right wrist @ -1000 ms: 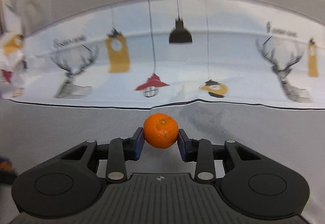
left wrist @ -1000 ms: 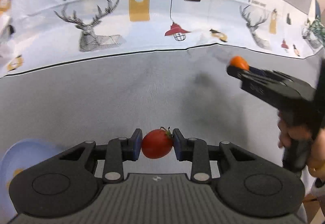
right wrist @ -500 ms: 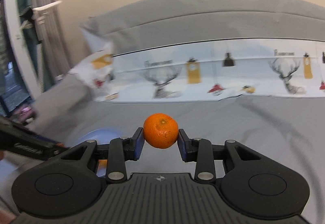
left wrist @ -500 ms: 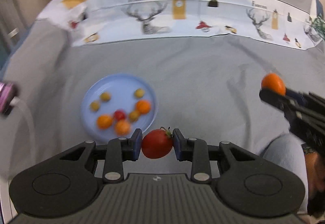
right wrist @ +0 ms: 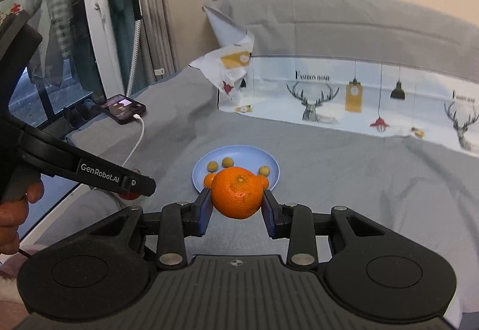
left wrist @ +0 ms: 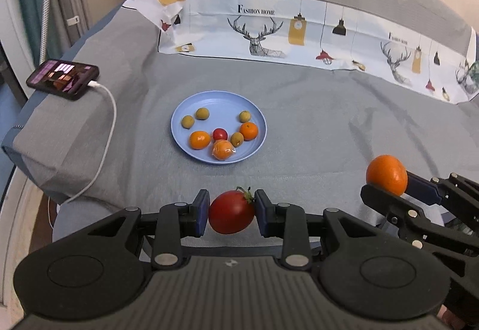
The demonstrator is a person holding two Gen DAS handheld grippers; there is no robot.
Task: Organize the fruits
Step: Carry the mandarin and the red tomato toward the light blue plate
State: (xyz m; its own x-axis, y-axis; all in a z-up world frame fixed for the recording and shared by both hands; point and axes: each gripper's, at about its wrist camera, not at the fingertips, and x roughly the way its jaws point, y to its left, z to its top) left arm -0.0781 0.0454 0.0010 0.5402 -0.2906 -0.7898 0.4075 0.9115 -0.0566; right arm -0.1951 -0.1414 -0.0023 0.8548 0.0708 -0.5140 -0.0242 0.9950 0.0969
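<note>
**Two fruits up, plate half full**

From my left wrist: my left gripper (left wrist: 231,213) is squeezed tight on a red tomato (left wrist: 231,212). It is up in the air, near the plate (left wrist: 191,156) but not over it. The blue plate sits on the gray sheet (left wrist: 314,120). It has seven fruits on it: three oranges, one small tomato and three little yellow ones. So I think most of the job is done. My right gripper (left wrist: 389,180) shows at the side, with an orange (left wrist: 386,175) pinched in its tip. A phone (left wrist: 63,79) lies on a fold at the far left.

From my right wrist: my right gripper is clamped on the orange (right wrist: 236,193). The orange hides much of the plate (right wrist: 269,162) behind it, so only this view misses some fruits. The left gripper shows from the side, and a bit of red peeks under it. This view also shows a window (right wrist: 54,66), which the left view does not.

What is left, I think: put the tomato and the orange on the plate.
</note>
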